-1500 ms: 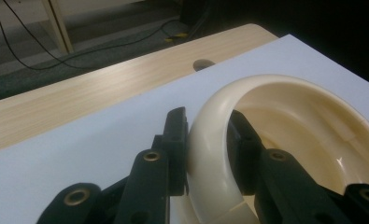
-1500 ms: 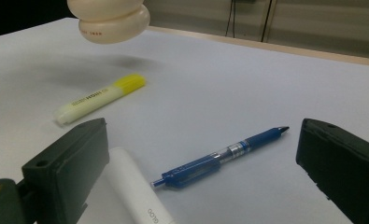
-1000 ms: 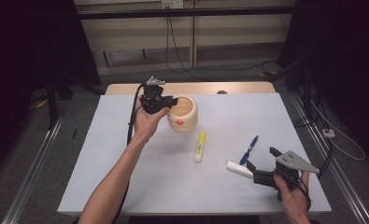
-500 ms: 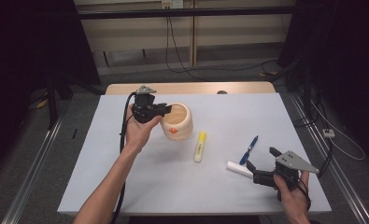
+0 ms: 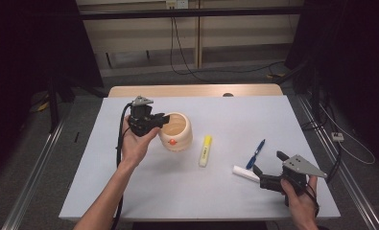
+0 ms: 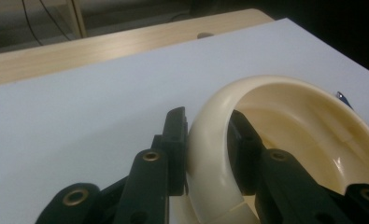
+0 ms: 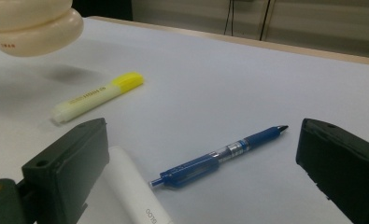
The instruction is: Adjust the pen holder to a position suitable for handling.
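Leftward first: cream cup gripped, pens waiting.

Clamped on the cup's (image 5: 176, 132) rim (one jaw inside, one outside), the left tool (image 5: 154, 120) holds it at the table's (image 5: 235, 110) left-centre; then come a yellow highlighter (image 5: 205, 150), blue pen (image 5: 255, 154), white marker (image 5: 245, 173), and the right tool (image 5: 268, 168), jaws wide apart, holding nothing.

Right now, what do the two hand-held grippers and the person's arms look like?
Both are black, with blocky two-jaw ends showing round bolt holes. The left hand-held gripper and the right hand-held gripper each carry a grey three-cornered plate on top. A black cable trails from the left one along a bare, sleeveless forearm.
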`<state>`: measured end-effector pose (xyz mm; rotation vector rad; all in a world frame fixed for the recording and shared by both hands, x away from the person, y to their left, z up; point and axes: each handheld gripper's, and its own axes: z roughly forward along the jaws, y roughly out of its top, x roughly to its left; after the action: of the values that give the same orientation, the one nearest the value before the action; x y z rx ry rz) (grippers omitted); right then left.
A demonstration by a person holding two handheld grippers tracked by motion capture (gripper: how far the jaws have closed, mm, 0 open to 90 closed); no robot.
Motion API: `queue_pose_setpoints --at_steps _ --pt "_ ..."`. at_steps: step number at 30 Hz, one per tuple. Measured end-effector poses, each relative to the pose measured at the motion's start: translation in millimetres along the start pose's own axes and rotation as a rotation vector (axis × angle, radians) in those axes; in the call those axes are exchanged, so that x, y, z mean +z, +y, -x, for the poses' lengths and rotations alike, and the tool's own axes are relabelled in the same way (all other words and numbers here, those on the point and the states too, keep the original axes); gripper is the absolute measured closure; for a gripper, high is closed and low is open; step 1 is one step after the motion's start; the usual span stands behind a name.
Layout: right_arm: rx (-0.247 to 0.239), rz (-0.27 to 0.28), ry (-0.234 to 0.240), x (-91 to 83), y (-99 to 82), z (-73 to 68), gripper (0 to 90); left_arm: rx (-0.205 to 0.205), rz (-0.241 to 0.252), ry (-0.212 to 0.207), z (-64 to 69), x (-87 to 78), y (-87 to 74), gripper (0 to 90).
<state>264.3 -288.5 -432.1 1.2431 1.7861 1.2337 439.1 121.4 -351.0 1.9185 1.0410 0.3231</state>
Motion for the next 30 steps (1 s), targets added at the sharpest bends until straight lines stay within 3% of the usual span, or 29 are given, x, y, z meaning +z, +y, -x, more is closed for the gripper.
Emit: queue_pose_setpoints --at_steps 5,9,17,19,22,23,24,27,30 --pt "0.001 0.000 0.001 0.1 0.0 0.2 2.4 -0.016 -0.004 0.010 -1.7 -3.1 -10.7 72.4" --pt "-0.002 0.001 0.001 -0.2 0.0 -0.6 2.3 0.024 -0.039 0.024 -1.9 -6.3 -17.6 72.3" --pt "-0.008 -0.006 0.005 1.5 -0.2 -0.5 2.5 0.000 -0.060 0.023 -2.0 -0.3 -28.2 71.2" --pt "-0.005 -0.009 0.006 1.2 -0.4 -0.5 2.4 0.016 -0.085 0.011 -3.1 1.8 -31.2 71.5" --pt "-0.005 -0.009 0.004 1.2 -0.5 -0.3 2.5 -0.012 -0.086 0.002 -2.0 7.5 -35.1 71.6" --pt "-0.005 -0.008 0.005 1.1 -0.5 -0.4 2.5 -0.001 -0.097 -0.001 -2.4 8.5 -35.5 71.6" --pt "-0.006 -0.008 0.007 1.1 -0.4 -0.5 2.5 -0.013 -0.092 -0.003 -1.0 10.0 -36.2 71.6" --pt "-0.008 -0.007 0.007 1.2 -0.3 -0.6 2.4 0.008 -0.099 0.004 -0.6 10.4 -35.6 71.6" --pt "-0.007 -0.009 0.005 1.5 -0.4 -0.4 2.4 -0.009 -0.096 -0.002 -1.6 11.0 -36.3 71.4"
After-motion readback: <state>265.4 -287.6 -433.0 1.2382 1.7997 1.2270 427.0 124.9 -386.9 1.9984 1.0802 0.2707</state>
